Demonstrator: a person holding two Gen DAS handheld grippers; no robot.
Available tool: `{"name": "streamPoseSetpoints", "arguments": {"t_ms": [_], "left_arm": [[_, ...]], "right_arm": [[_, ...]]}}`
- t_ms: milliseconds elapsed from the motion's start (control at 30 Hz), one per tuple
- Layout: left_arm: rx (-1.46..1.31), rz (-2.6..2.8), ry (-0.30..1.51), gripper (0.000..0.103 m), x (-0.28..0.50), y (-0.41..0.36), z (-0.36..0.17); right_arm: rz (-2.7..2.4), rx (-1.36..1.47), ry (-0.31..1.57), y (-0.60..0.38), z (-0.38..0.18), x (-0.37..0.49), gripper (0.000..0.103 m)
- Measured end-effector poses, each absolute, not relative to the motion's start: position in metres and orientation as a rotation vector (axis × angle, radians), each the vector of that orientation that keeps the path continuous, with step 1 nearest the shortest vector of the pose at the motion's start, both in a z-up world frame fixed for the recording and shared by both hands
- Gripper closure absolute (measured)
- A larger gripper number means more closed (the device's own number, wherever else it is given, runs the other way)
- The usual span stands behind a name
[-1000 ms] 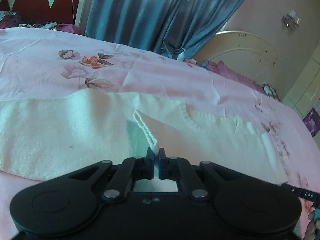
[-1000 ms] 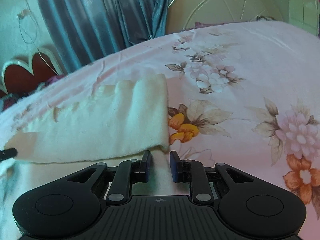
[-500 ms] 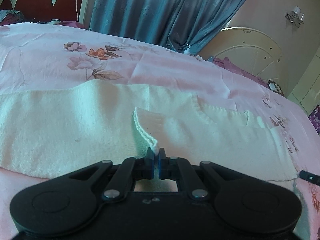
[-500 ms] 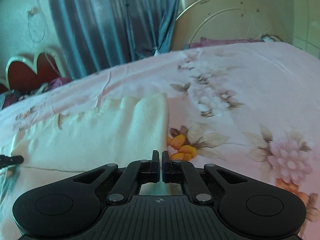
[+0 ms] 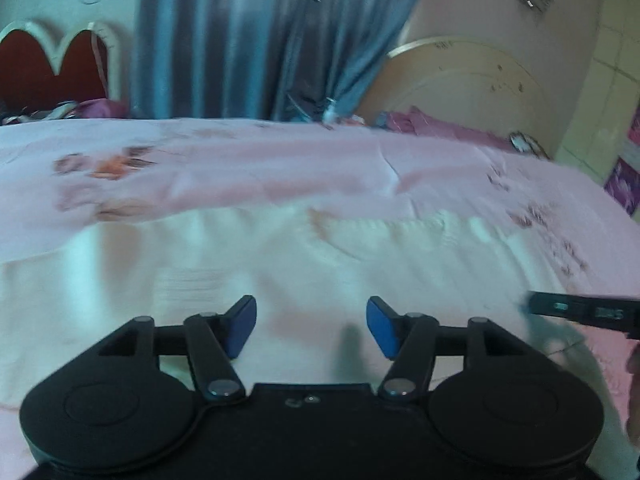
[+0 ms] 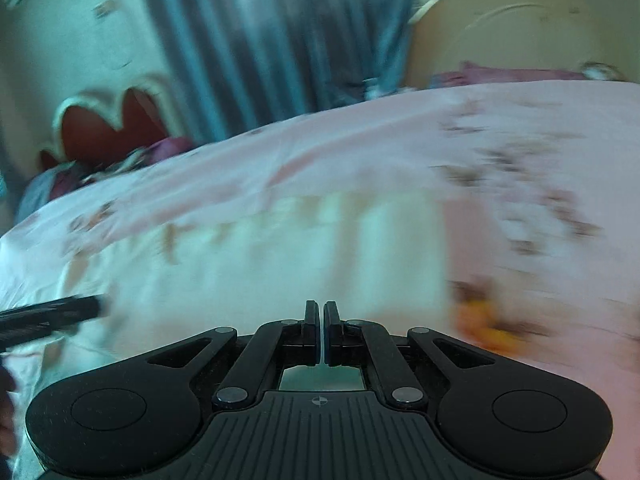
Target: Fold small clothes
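The left gripper (image 5: 311,326) hangs over the cream knit garment (image 5: 280,264) with its blue pads (image 5: 240,326) apart and opening, nothing between them. The right gripper (image 6: 321,330) has its jaws pressed together; whether a fold of cloth is pinched there cannot be told, as the picture is smeared. Each camera catches the other tool's black finger at its edge, low over the cloth.

Around them lies the pink flowered bedsheet (image 5: 280,168). Beyond it hang blue curtains (image 5: 240,40), with a red heart-shaped headboard (image 5: 52,68) to one side and a cream arched board (image 5: 472,80) to the other; purple bedding (image 5: 436,126) is bunched at the far edge.

The garment lies spread flat across the near part of the bed, soft and pale, with a ribbed band and a straight right edge (image 6: 442,248) against the sheet. Bare sheet runs wide past that edge and behind the garment.
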State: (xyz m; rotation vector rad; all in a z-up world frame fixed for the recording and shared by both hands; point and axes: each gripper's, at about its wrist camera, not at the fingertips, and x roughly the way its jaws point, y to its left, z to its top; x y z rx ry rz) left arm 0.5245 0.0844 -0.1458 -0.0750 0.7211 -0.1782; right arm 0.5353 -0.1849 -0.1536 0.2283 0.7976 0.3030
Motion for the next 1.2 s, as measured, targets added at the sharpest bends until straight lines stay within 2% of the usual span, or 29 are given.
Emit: {"name": "streamPoseSetpoints", "arguments": {"t_ms": [100, 167, 200, 233, 267, 300, 333, 367, 400, 433, 500, 567, 600, 633, 733, 800, 867, 1033, 1067, 1133, 1200], "left_arm": [[-0.023, -0.124, 0.723, 0.052, 0.529, 0.085, -0.155], [-0.011, -0.050, 0.727, 0.055, 0.528, 0.104, -0.157], [-0.003, -0.019, 0.712, 0.054, 0.525, 0.114, -0.154], [0.010, 0.008, 0.698, 0.048, 0.524, 0.120, -0.152], [0.015, 0.028, 0.684, 0.046, 0.523, 0.126, -0.151], [0.000, 0.033, 0.675, 0.046, 0.523, 0.132, -0.151], [-0.022, 0.035, 0.686, 0.046, 0.526, 0.136, -0.153], [-0.037, 0.037, 0.705, 0.049, 0.530, 0.136, -0.156], [-0.056, 0.034, 0.719, 0.051, 0.534, 0.137, -0.158], [-0.083, 0.023, 0.725, 0.054, 0.536, 0.139, -0.160], [-0.119, 0.015, 0.731, 0.060, 0.540, 0.141, -0.159], [-0.142, -0.001, 0.732, 0.074, 0.543, 0.142, -0.160], [-0.146, -0.008, 0.730, 0.080, 0.545, 0.142, -0.160], [-0.146, -0.009, 0.718, 0.093, 0.544, 0.142, -0.160], [-0.124, 0.022, 0.683, 0.094, 0.541, 0.138, -0.165], [-0.092, 0.029, 0.671, 0.091, 0.540, 0.132, -0.167], [-0.095, 0.071, 0.677, 0.063, 0.538, 0.136, -0.161], [-0.041, 0.020, 0.577, 0.054, 0.521, 0.109, -0.133], [-0.007, -0.025, 0.573, 0.044, 0.523, 0.094, -0.131], [0.043, -0.121, 0.591, 0.032, 0.529, 0.067, -0.134], [0.062, -0.161, 0.627, 0.034, 0.537, 0.058, -0.141]], "right_arm": [[0.296, 0.146, 0.794, -0.180, -0.161, 0.542, 0.102], [0.166, 0.228, 0.794, -0.215, -0.158, 0.551, 0.102], [0.128, 0.281, 0.774, -0.231, -0.155, 0.552, 0.101], [0.100, 0.328, 0.749, -0.249, -0.151, 0.554, 0.097], [0.090, 0.367, 0.735, -0.263, -0.148, 0.559, 0.086], [0.092, 0.406, 0.727, -0.273, -0.147, 0.564, 0.051], [0.096, 0.425, 0.713, -0.279, -0.146, 0.570, 0.046], [0.100, 0.417, 0.725, -0.281, -0.147, 0.579, 0.047], [0.100, 0.413, 0.728, -0.281, -0.148, 0.587, 0.053], [0.107, 0.425, 0.740, -0.284, -0.152, 0.594, 0.064], [0.115, 0.480, 0.776, -0.294, -0.161, 0.606, 0.068], [0.130, 0.549, 0.808, -0.304, -0.172, 0.615, 0.068], [0.146, 0.582, 0.817, -0.308, -0.177, 0.618, 0.074], [0.171, 0.596, 0.813, -0.312, -0.180, 0.620, 0.099], [0.132, 0.449, 0.810, -0.304, -0.185, 0.622, 0.099], [0.107, 0.388, 0.788, -0.299, -0.178, 0.619, 0.099], [0.062, 0.363, 0.748, -0.298, -0.166, 0.608, 0.099], [0.313, 0.229, 0.743, -0.247, -0.148, 0.582, 0.098], [0.367, 0.199, 0.754, -0.231, -0.150, 0.580, 0.098], [0.439, 0.123, 0.777, -0.204, -0.155, 0.576, 0.098], [0.439, 0.063, 0.783, -0.197, -0.162, 0.580, 0.098]]}}
